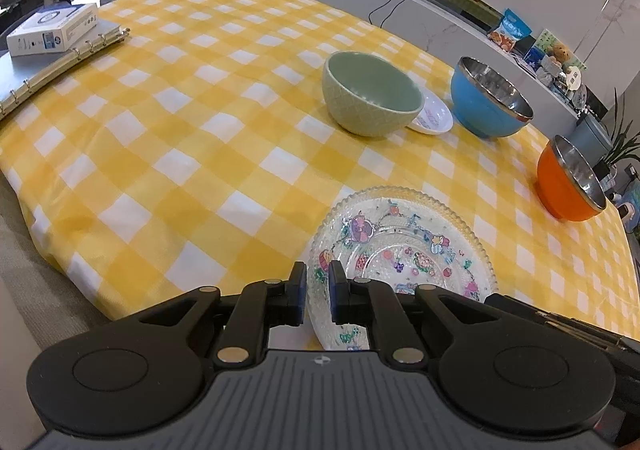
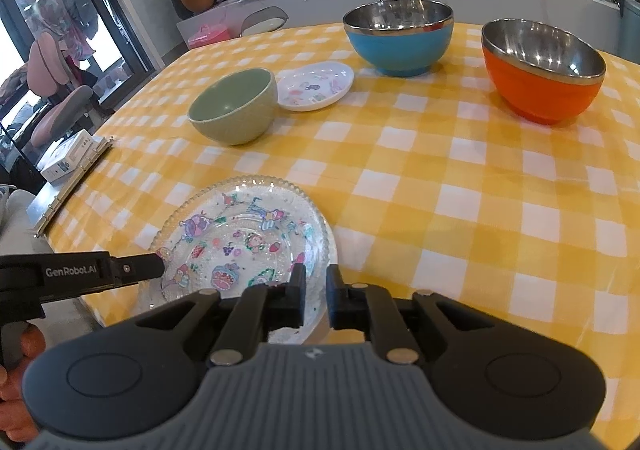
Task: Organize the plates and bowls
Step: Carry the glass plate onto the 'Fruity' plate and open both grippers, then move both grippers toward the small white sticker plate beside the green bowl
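Glass plate (image 1: 404, 250) sits at the near edge of the counter (image 1: 200, 130). Left tool (image 1: 317, 292) pinches the plate's rim on one side; right tool (image 2: 316, 292) straddles the opposite rim, narrow gap, contact unclear. Green bowl (image 2: 234, 112), small saucer (image 2: 316, 86), blue bowl (image 2: 400, 36) and orange bowl (image 2: 542, 72) stand farther back.

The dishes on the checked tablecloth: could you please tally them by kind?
Bowls: 3: green bowl, blue bowl, orange bowl
Plates: 2: clear patterned plate, small white plate
Total: 5
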`<state>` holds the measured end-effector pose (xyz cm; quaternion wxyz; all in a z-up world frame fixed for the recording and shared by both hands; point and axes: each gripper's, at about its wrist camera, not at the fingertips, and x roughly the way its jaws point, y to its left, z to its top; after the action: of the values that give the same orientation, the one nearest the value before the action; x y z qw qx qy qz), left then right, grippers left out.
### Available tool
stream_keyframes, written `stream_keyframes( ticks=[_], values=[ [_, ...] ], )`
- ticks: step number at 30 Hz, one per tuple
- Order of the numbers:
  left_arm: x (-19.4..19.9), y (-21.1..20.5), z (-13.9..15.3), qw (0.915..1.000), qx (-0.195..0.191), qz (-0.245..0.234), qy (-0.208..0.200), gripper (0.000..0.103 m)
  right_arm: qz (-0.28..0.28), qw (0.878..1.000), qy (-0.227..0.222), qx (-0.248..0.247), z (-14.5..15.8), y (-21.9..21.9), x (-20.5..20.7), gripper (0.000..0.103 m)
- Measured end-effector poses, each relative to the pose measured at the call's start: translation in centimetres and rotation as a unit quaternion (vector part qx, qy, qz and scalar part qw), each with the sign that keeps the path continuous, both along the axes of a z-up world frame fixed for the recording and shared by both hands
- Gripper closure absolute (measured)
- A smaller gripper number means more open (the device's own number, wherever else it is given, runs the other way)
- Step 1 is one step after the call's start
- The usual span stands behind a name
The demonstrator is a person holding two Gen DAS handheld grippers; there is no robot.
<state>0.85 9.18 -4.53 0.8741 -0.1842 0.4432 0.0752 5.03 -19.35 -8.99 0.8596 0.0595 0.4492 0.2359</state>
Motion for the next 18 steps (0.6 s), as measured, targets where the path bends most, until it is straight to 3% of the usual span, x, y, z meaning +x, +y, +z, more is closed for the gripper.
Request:
stream_keyframes(
  ticks=[3, 4, 5, 14, 18],
  values=[
    [0.0, 0.0, 0.4, 1.0000, 0.003, 0.000, -0.008, 0.086, -0.005, 1.000, -0.008, 0.008, 0.5, -0.3, 0.0, 0.083],
    [0.0, -0.1, 0.7, 0.9999, 0.005, -0.001, -0.013, 0.084, -0.010, 1.000, -0.012, 0.012, 0.7, -0.5, 0.1, 0.073],
    [0.1, -0.3, 1.0, 0.9998, 0.009, -0.003, -0.019, 0.082, -0.013, 1.000, -0.015, 0.013, 0.9, -0.6, 0.1, 0.070],
    [2.7, -2.6, 3.4, 0.9968, 0.005, -0.054, -0.059, 0.073, -0.079, 0.996, -0.026, 0.037, 1.3, -2.9, 1.5, 0.067],
    [4.4, -3.5, 3.8, 0.9947, -0.020, -0.073, -0.069, 0.068, -0.111, 0.992, -0.023, 0.046, 1.3, -3.8, 2.6, 0.062]
  ],
)
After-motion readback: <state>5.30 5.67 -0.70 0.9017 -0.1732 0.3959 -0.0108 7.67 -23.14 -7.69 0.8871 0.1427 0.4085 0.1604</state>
